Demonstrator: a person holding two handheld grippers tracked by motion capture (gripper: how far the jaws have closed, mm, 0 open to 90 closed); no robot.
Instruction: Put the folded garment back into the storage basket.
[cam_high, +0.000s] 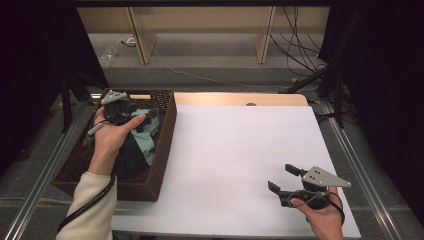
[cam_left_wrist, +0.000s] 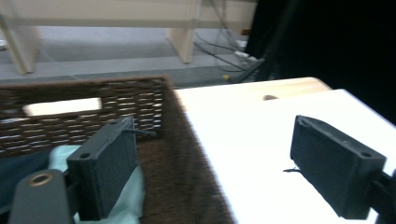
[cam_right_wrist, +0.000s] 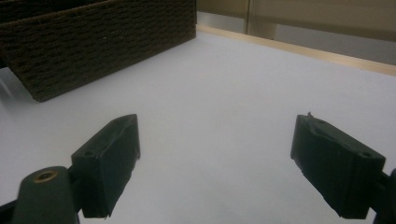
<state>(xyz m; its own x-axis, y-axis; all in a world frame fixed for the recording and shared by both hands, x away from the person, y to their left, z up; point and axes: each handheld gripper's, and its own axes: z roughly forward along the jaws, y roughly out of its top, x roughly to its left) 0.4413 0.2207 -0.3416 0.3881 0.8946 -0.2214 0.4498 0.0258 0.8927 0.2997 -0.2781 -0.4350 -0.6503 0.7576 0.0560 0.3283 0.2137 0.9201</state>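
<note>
i've got the left gripper (cam_high: 131, 111) hanging over the woven basket (cam_high: 165, 145) at the left of the table (cam_high: 235, 150), its jaws spread wide with nothing between them; in the left gripper view they straddle the basket's near corner, one jaw over the cloth, the other out over the white tabletop. the right gripper (cam_high: 282, 179) sits low at the near right of the table, well apart from the basket, jaws also wide and empty over bare surface.

what i'm working on is the clothing in the basket: a pale mint-green garment (cam_high: 148, 134) lying crumpled on top of a dark one (cam_high: 131, 159). both look soft and limp, light enough, with no stiffness to speak of. i'd judge they will sag and trail when lifted, and the mint piece could drag the dark one along if the folds are tangled. the weave of the basket wall might snag a hem.

best hold, to my mind, is a raised fold of the mint cloth near its middle, pinched deep so the fabric doesn't slide out.
</note>
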